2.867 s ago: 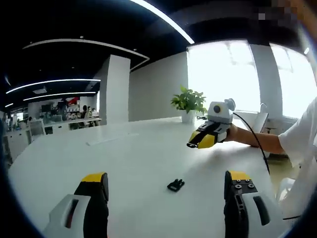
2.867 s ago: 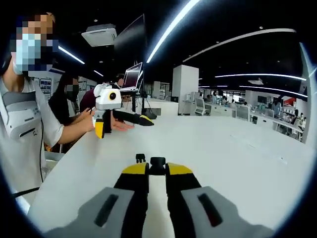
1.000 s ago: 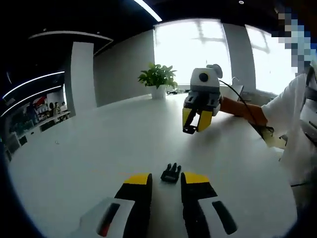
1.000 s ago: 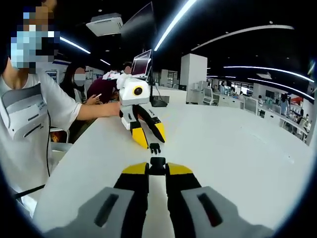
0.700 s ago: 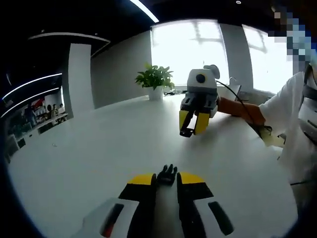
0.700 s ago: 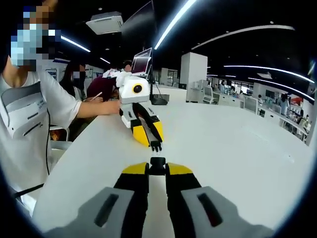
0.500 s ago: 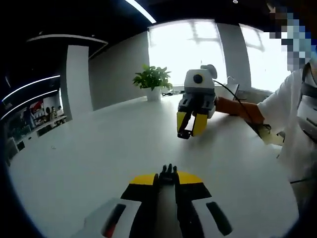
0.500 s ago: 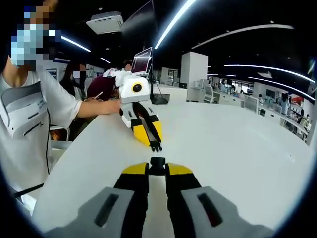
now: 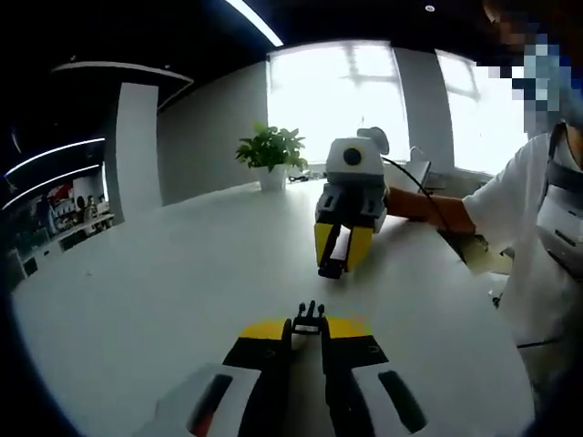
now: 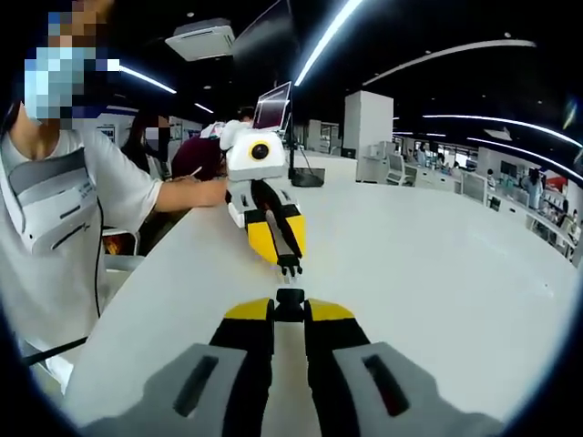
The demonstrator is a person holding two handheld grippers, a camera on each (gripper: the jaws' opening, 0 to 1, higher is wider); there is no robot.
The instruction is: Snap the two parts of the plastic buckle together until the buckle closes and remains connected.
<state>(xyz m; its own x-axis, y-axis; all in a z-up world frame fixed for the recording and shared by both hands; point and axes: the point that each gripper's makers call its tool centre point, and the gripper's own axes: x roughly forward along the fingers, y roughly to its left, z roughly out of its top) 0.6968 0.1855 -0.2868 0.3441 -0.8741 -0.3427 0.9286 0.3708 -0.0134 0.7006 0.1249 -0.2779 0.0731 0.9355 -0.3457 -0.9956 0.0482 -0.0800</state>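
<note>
Step in hand: alignment before mating. Each buckle half is gripped, lifted off the white table (image 9: 137,300), and the two face one another across a small gap; by my reading they are not yet joined.

Left gripper (image 9: 306,330): jaws narrowed onto the pronged buckle half (image 9: 309,318), whose prongs stick out past the yellow tips. In the right gripper view it comes in from the left as the left gripper (image 10: 284,258), nose angled down, with the pronged buckle half (image 10: 290,267) at its tip.

Right gripper (image 10: 290,309): jaws drawn close on the socket buckle half (image 10: 290,301), a small black block between the yellow pads. In the left gripper view it is the right gripper (image 9: 337,258) pointing back, the socket buckle half (image 9: 330,269) dark at its tip.

Next move, as judged: bring the two tips together along one line, prongs square to the socket mouth, then press until it latches. Any roll or sideways offset between the halves would likely jam the prongs on the socket rim. Both parts are small, so a slip within the pads is a risk.

Surroundings: potted plant (image 9: 268,155) at the far table edge, well apart; a cable (image 9: 428,205) trailing from the right gripper along the person's arm; laptop (image 10: 272,108) and seated people beyond the table; an open office behind. Nothing lies between the two halves.
</note>
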